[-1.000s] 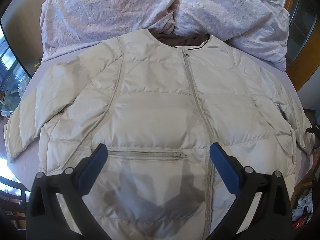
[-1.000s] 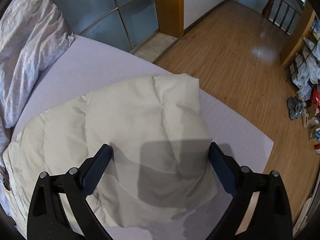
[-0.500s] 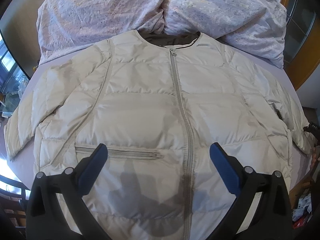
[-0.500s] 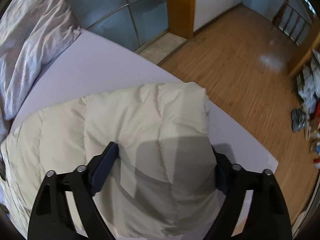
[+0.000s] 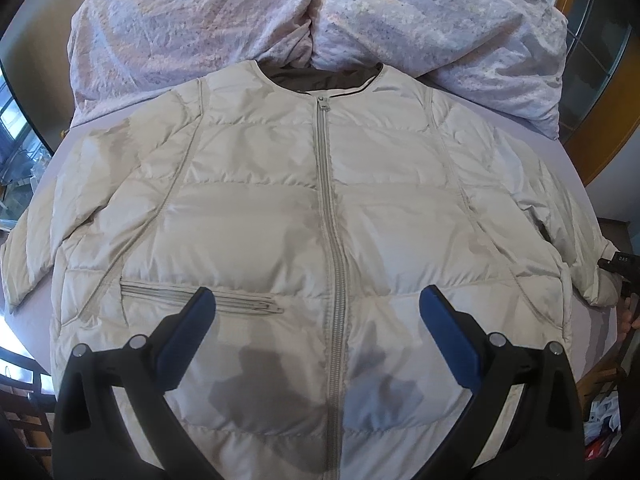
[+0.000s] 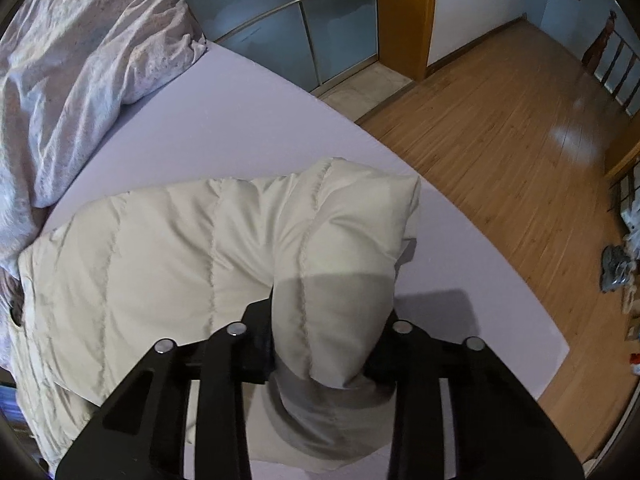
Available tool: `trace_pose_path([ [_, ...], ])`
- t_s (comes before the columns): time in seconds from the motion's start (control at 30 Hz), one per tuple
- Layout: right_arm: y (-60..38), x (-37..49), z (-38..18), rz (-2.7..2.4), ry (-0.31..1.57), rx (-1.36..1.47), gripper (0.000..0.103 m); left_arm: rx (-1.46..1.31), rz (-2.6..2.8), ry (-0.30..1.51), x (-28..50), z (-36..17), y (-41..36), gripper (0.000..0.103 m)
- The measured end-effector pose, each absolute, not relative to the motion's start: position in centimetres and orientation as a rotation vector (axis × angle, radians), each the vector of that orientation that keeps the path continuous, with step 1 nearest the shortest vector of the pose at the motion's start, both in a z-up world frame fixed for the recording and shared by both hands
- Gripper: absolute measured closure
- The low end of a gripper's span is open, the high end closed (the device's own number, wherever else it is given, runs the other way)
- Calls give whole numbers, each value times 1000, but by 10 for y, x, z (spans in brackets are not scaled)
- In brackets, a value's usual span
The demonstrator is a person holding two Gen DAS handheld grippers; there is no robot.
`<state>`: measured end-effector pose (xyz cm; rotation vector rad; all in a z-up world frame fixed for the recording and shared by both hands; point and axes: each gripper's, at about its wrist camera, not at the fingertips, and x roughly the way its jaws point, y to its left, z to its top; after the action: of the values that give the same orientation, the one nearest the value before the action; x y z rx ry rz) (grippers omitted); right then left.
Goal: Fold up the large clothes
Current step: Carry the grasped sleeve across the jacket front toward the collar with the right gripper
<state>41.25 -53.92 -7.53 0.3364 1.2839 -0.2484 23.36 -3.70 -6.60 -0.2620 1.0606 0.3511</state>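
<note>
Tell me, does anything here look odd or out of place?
Nothing is damaged or spilled. The jacket lies flat and zipped on the bed; only its sleeve end is bunched, pinched in the right gripper.

There were one cream puffer jacket (image 5: 320, 208), one crumpled floral duvet (image 5: 304, 16), one lilac bed sheet (image 6: 248, 120) and two grippers (image 5: 316, 312) (image 6: 328, 344).

A rumpled pale lilac duvet (image 5: 280, 20) lies heaped at the head of a bed, on a smooth lavender sheet (image 6: 248, 116). Beyond the bed's edge, frosted glass panels (image 6: 304, 12) meet an orange-brown wooden door frame (image 6: 404, 12). Polished wood flooring (image 6: 516, 120) catches a patch of light, with scattered clutter (image 6: 618, 268) lying near the far wall.
</note>
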Motion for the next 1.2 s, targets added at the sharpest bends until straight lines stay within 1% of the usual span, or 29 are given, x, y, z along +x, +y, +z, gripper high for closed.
trace_pose_path([
  [0.1, -543, 409, -71, -255, 1275, 419, 80, -272, 348, 1054, 227, -66, -25, 2],
  [0.27, -521, 404, -45, -252, 1212, 488, 82, -287, 344, 1032, 212, -61, 11, 2],
  [0.47, -448, 413, -9, -139, 1170, 471, 82, -287, 369, 991, 189, -55, 63, 2],
  [0.63, -360, 417, 12, 13, 1171, 439, 82, -300, 399, 967, 173, -55, 100, 2],
  [0.83, -260, 418, 7, 140, 1241, 380, 82, -322, 423, 949, 157, -55, 133, 2],
  [1.2, -125, 400, -20, 314, 1364, 276, 82, -353, 473, 940, 128, -58, 168, 2],
])
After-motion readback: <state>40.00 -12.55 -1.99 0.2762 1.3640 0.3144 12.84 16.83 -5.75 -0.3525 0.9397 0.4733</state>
